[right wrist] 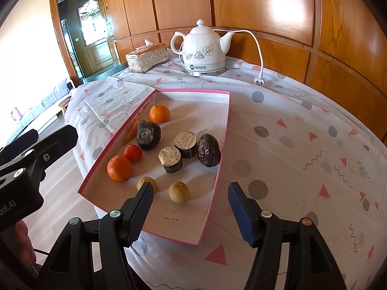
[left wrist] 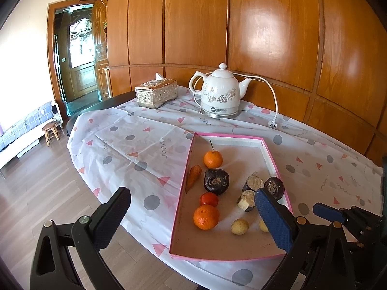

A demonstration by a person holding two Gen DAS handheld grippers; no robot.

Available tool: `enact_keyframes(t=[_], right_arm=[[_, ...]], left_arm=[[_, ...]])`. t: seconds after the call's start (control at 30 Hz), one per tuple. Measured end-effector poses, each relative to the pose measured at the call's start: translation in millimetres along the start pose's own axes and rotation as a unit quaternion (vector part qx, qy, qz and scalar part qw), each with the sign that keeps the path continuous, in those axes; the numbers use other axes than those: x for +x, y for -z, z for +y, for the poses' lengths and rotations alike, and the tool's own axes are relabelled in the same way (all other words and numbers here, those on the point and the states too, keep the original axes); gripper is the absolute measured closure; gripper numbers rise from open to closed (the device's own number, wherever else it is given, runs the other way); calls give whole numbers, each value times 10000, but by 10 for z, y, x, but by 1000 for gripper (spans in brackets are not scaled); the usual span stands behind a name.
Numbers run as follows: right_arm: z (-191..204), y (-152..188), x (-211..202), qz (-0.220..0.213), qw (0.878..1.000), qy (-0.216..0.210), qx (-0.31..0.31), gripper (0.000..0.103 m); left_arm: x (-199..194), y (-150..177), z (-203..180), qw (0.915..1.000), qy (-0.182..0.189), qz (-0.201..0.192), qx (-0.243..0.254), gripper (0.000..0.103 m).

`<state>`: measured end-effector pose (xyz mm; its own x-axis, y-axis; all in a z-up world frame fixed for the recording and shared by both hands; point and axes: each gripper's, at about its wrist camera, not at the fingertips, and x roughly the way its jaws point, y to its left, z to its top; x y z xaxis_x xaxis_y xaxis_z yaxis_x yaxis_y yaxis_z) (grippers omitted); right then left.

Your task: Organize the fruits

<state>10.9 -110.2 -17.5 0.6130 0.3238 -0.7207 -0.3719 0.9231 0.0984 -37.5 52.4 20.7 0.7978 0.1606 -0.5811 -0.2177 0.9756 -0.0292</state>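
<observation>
A pink-rimmed shallow tray [left wrist: 185, 169] [right wrist: 223, 130] lies on the clothed table. In it are two oranges [left wrist: 206, 216] [right wrist: 119, 168], a small red tomato [left wrist: 209, 199] [right wrist: 133, 153], a carrot [left wrist: 193, 177] against the left wall, dark purple roots [left wrist: 216, 181] [right wrist: 148, 135], two cut stem pieces [right wrist: 185, 144] and two small yellow fruits [left wrist: 239, 226] [right wrist: 178, 192]. My left gripper [left wrist: 191, 217] is open above the tray's near left part. My right gripper [right wrist: 191, 207] is open over the tray's near right corner. Neither holds anything.
A white electric kettle [left wrist: 219, 91] [right wrist: 203, 47] with its cord and plug [left wrist: 273, 123] stands at the back of the table. A silver tissue box [left wrist: 156, 94] [right wrist: 147, 56] stands to its left. Wooden wall panels are behind; the floor drops off at the left.
</observation>
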Motion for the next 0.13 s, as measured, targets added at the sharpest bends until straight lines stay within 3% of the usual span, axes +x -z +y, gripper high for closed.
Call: enact_keyframes(t=[0.13], right_arm=[[-30, -4, -8, -21, 10000, -35, 30, 38]], left_arm=[[23, 5, -5, 10000, 67, 46, -37, 0]])
